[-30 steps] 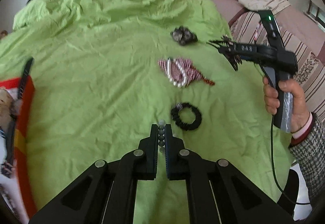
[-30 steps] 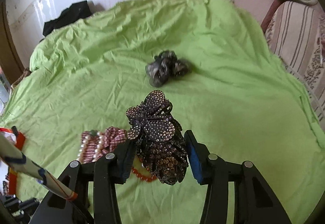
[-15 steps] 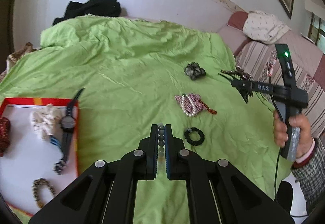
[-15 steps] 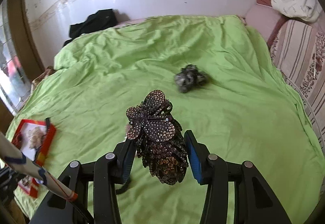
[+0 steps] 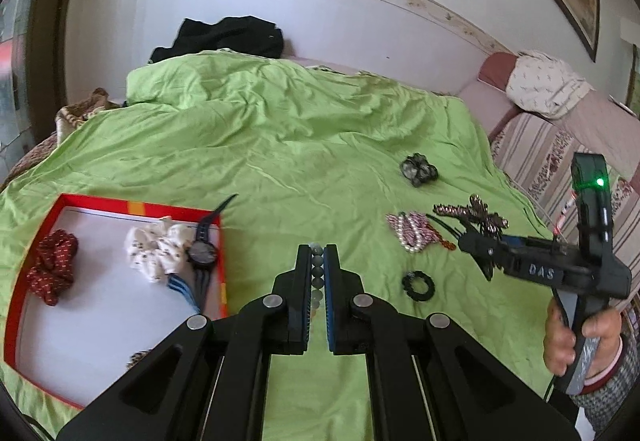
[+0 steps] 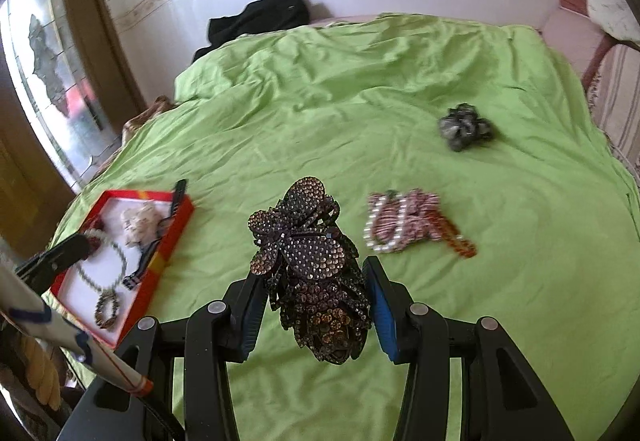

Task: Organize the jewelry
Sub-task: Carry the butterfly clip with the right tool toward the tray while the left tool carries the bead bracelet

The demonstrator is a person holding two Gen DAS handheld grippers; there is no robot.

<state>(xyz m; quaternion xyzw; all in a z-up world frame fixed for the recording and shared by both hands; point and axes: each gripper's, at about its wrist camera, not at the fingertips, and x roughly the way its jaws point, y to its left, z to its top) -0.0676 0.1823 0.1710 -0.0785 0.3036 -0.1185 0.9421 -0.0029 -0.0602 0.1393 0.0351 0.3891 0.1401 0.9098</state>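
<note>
My left gripper [image 5: 317,251] is shut on a strand of grey beads [image 5: 318,269] and hangs above the green bedspread, just right of the red tray [image 5: 140,207]. My right gripper [image 6: 314,281] is shut on a rhinestone butterfly hair clip [image 6: 304,253], held in the air over the bed. In the left wrist view that right gripper [image 5: 468,237] and the clip [image 5: 480,215] are at the right, with a hand on the handle. The tray [image 6: 176,229] holds a red scrunchie [image 5: 54,267], a white scrunchie [image 5: 156,247], a watch [image 5: 202,251] and a brown bracelet [image 6: 106,307].
On the bedspread lie a grey scrunchie [image 5: 418,169], a pink plaid scrunchie with a pearl bracelet [image 5: 412,233] and a black bead bracelet [image 5: 418,283]. Dark clothing [image 5: 224,37] lies at the head of the bed. A striped sofa [image 5: 540,157] runs along the right.
Both grippers have risen and swung left. The red tray has come fully into the left wrist view and into the right wrist view. Both grips are unchanged.
</note>
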